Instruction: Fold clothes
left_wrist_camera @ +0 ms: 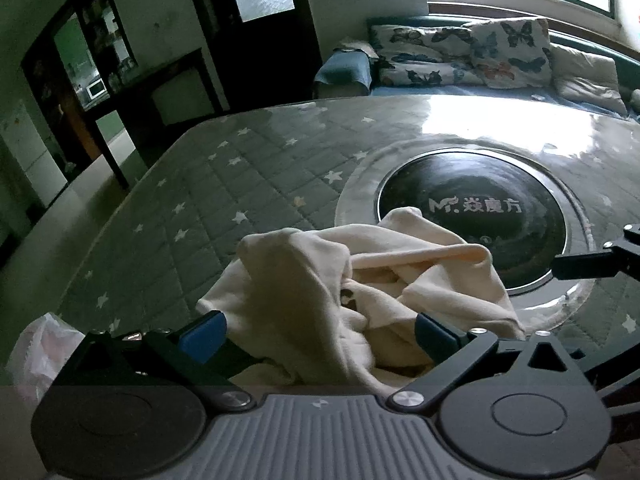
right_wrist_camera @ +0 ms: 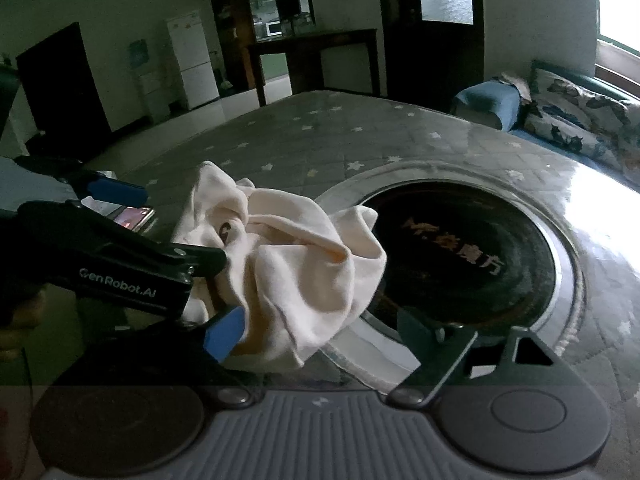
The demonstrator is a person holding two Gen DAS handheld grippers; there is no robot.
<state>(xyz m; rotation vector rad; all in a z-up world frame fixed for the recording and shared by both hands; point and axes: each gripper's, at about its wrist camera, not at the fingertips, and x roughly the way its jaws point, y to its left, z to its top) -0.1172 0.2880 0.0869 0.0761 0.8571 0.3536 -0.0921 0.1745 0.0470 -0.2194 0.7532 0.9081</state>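
A crumpled cream garment (left_wrist_camera: 340,292) lies in a heap on the table (left_wrist_camera: 224,184), with a small dark print showing in its folds. My left gripper (left_wrist_camera: 320,330) is open, its blue-padded fingers (left_wrist_camera: 202,334) on either side of the heap's near edge. In the right wrist view the same garment (right_wrist_camera: 288,272) lies ahead and to the left. My right gripper (right_wrist_camera: 320,328) is open, its left blue pad (right_wrist_camera: 224,332) against the cloth. The left gripper (right_wrist_camera: 176,224) shows there from the side, reaching into the heap. The right gripper's finger (left_wrist_camera: 584,266) shows at the right edge of the left view.
The table has a grey quilted star-patterned cover under clear plastic, with a round black heater plate (left_wrist_camera: 472,216) set in its middle. A phone (right_wrist_camera: 134,216) lies at the left. A plastic bag (left_wrist_camera: 36,348) sits near left. A sofa with butterfly pillows (left_wrist_camera: 464,52) stands behind.
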